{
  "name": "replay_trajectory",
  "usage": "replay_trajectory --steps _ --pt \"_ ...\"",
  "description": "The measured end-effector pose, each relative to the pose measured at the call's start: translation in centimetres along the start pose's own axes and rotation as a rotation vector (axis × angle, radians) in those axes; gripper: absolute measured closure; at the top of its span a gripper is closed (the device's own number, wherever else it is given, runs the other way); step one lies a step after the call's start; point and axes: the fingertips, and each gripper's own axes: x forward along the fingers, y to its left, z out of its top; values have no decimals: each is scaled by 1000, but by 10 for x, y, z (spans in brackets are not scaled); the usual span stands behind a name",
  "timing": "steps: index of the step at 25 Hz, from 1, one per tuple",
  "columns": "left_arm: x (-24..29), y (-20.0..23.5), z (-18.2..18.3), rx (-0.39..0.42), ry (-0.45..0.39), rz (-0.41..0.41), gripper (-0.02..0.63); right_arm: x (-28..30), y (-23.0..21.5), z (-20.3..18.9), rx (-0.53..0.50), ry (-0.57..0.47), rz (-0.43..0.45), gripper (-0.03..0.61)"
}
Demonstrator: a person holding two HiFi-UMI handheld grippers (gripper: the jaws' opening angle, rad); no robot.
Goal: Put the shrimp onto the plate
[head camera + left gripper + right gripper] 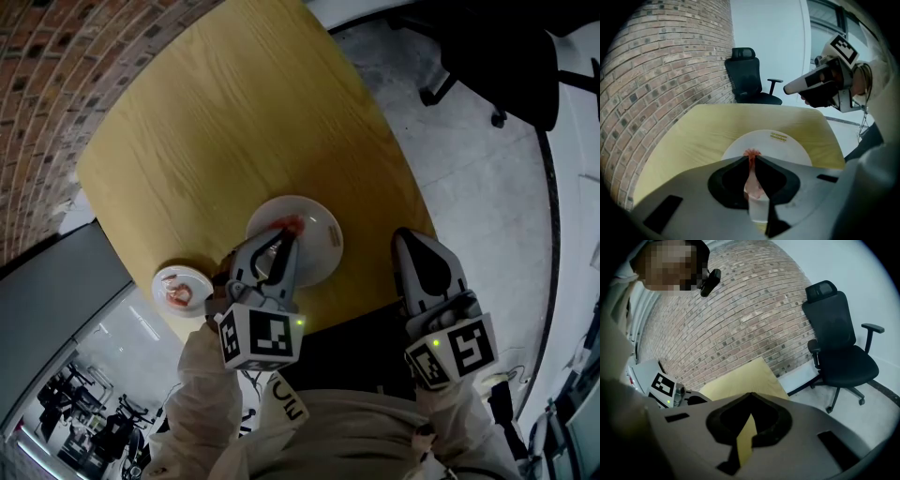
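Left gripper (284, 236): pinched on shrimp (751, 174), poised over plate (328, 246), ready for release. Right gripper (408, 242): closed, empty, parked at table (234, 112) edge, out of the way.

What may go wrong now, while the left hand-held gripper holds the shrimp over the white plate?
1. The left hand-held gripper pinches the shrimp thinly, so it may slip or cling to a pad at release.
2. It hangs near the plate rim, not its middle; the shrimp could land off it.
3. The plate sits close to the table edge; a push may shift it.
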Motion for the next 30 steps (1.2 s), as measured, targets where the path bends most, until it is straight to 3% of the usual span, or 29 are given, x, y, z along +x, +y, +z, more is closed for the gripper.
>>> replay_trajectory --steps 23,30 --pt "-1 -3 -3 -27 -14 -32 563 4 9 -5 -10 11 8 554" --pt "-9 0 2 -75 -40 -22 563 7 13 -3 -19 17 25 554"
